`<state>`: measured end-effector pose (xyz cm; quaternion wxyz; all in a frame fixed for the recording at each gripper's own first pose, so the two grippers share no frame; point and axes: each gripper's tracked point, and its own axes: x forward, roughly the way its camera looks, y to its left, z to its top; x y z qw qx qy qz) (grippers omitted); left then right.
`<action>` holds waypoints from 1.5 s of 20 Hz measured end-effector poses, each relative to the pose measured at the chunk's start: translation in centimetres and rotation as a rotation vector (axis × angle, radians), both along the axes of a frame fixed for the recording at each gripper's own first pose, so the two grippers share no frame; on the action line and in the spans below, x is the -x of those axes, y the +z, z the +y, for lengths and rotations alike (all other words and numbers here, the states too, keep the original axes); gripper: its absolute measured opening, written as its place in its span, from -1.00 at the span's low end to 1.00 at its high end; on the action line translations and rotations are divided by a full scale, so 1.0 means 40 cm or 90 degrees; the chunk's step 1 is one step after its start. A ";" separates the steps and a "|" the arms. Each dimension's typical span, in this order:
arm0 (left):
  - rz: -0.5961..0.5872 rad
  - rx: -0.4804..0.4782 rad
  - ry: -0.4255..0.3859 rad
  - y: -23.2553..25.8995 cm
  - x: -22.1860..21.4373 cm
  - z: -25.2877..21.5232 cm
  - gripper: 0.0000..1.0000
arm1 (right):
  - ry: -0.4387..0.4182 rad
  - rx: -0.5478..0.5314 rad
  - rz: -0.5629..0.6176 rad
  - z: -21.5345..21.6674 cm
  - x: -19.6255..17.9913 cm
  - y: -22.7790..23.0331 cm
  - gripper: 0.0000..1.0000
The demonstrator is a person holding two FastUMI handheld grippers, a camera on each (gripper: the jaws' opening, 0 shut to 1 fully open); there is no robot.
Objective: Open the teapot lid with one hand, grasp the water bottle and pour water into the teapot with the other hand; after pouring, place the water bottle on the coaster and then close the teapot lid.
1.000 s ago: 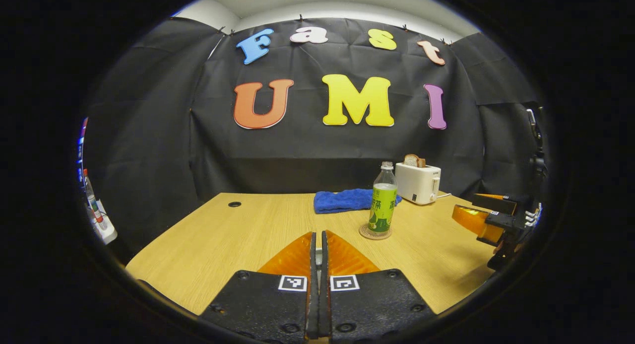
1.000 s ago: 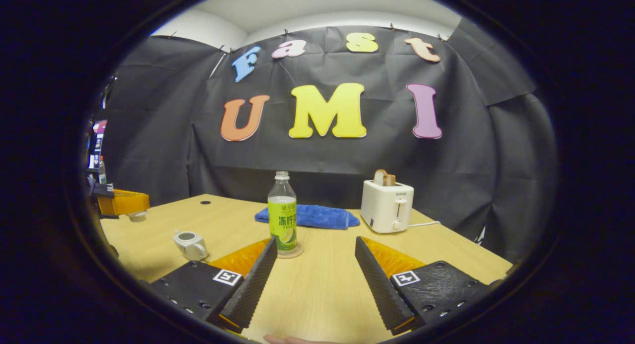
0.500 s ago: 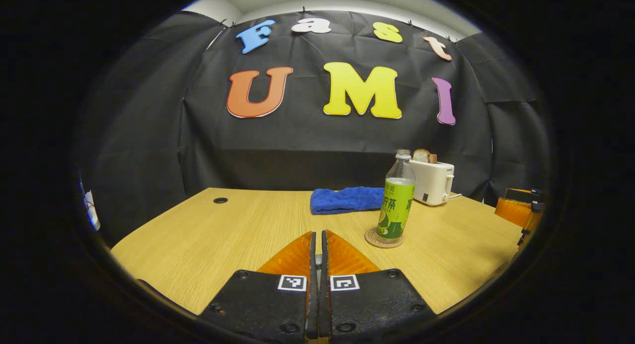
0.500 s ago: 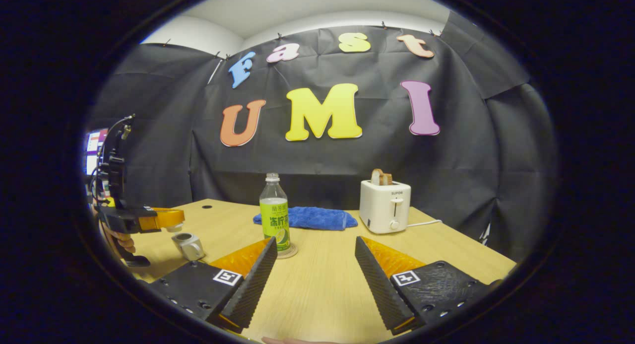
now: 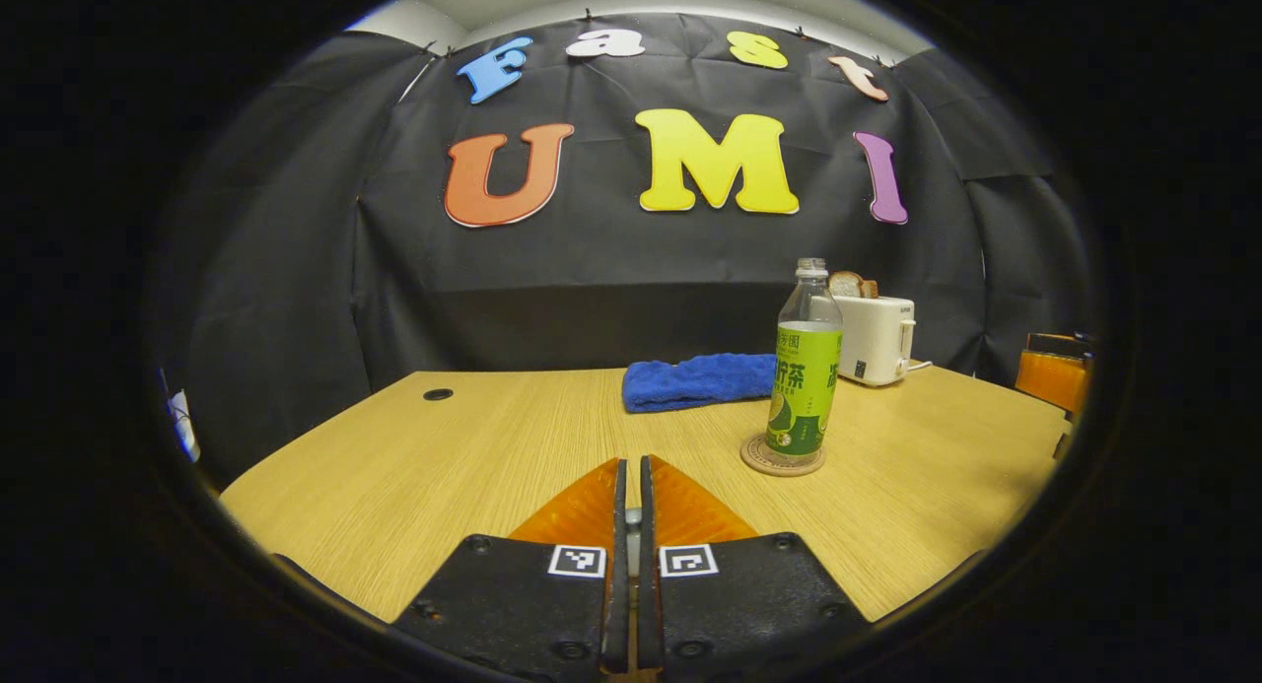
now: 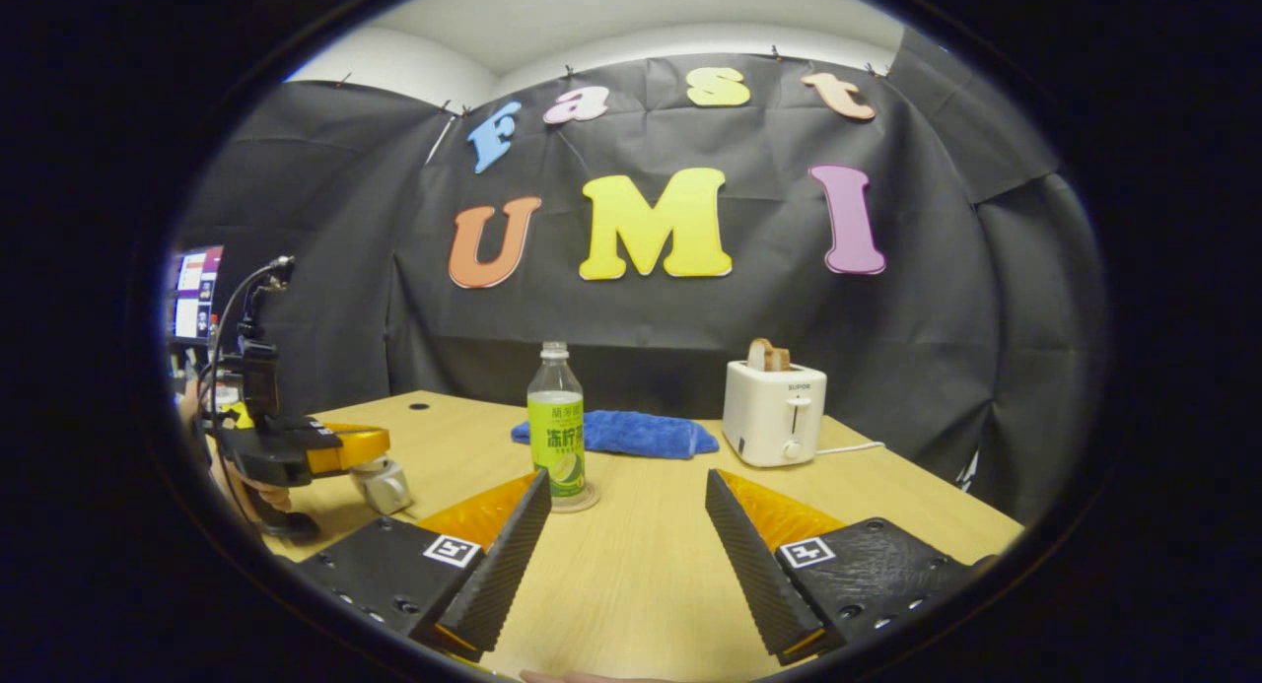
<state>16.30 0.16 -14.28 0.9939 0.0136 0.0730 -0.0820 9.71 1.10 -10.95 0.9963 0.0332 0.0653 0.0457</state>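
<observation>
A small white teapot (image 6: 386, 486) stands on the wooden table (image 6: 641, 565) at the left of the right gripper view. My left gripper (image 6: 373, 439) reaches over its top, shut on the teapot lid, which sits at the pot's mouth. In the left gripper view a pale bit of lid shows between the closed fingers of my left gripper (image 5: 631, 463). The water bottle (image 6: 557, 437) with a green label stands upright on a round coaster (image 6: 584, 503). My right gripper (image 6: 626, 491) is open and empty, a short way in front of the bottle.
A blue towel (image 6: 616, 433) lies behind the bottle. A white toaster (image 6: 774, 412) holding bread stands at the back right. A hand (image 6: 258, 493) holds the left gripper near the table's left edge. A monitor (image 6: 194, 291) glows at far left.
My left gripper has come down and toward the teapot with the lid, from above and beside it to its top. The right gripper stays open and has hardly moved.
</observation>
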 end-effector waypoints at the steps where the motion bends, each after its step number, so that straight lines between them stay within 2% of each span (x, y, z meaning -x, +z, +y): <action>1: 0.001 -0.007 0.004 -0.003 -0.004 0.008 -0.88 | 0.003 0.002 -0.001 0.005 0.002 0.003 0.92; 2: 0.000 -0.011 0.008 -0.002 -0.008 0.014 -0.89 | 0.006 0.002 -0.003 0.009 0.004 0.007 0.87; 9: 0.008 -0.015 0.012 -0.014 -0.023 0.007 -0.85 | 0.010 0.005 -0.008 0.012 0.005 0.009 0.90; 11: 0.010 -0.011 0.008 -0.013 -0.022 0.000 -0.83 | 0.009 0.004 -0.007 0.010 0.007 0.008 0.84; 13: 0.013 -0.001 -0.002 -0.013 -0.015 -0.008 -0.78 | 0.009 0.003 -0.007 0.010 0.005 0.007 0.90; 14: 0.014 0.000 0.000 -0.010 -0.008 -0.007 -0.52 | 0.009 0.002 -0.007 0.010 0.005 0.009 0.92; 17: 0.013 -0.005 0.011 0.007 0.005 0.003 0.01 | 0.012 0.001 -0.011 0.012 0.013 0.019 0.92; 18: 0.012 0.001 0.009 0.019 0.014 0.000 0.27 | 0.011 0.001 -0.014 0.011 0.014 0.024 0.91; 21: 0.028 0.040 0.000 0.062 0.054 -0.015 0.36 | 0.008 0.006 -0.025 0.006 0.028 0.053 0.90; 22: 0.031 0.055 -0.007 0.082 0.074 -0.024 0.61 | 0.011 0.010 -0.030 0.003 0.035 0.068 0.84; 24: 0.022 0.049 0.009 0.137 0.113 -0.014 0.86 | 0.013 -0.001 -0.038 -0.008 0.057 0.108 0.92; 27: -0.016 0.019 0.030 0.223 0.165 0.007 0.91 | -0.007 -0.041 -0.049 -0.055 0.099 0.183 0.88; 30: -0.009 0.036 0.017 0.266 0.236 -0.015 0.95 | -0.030 -0.072 -0.044 -0.095 0.144 0.231 0.90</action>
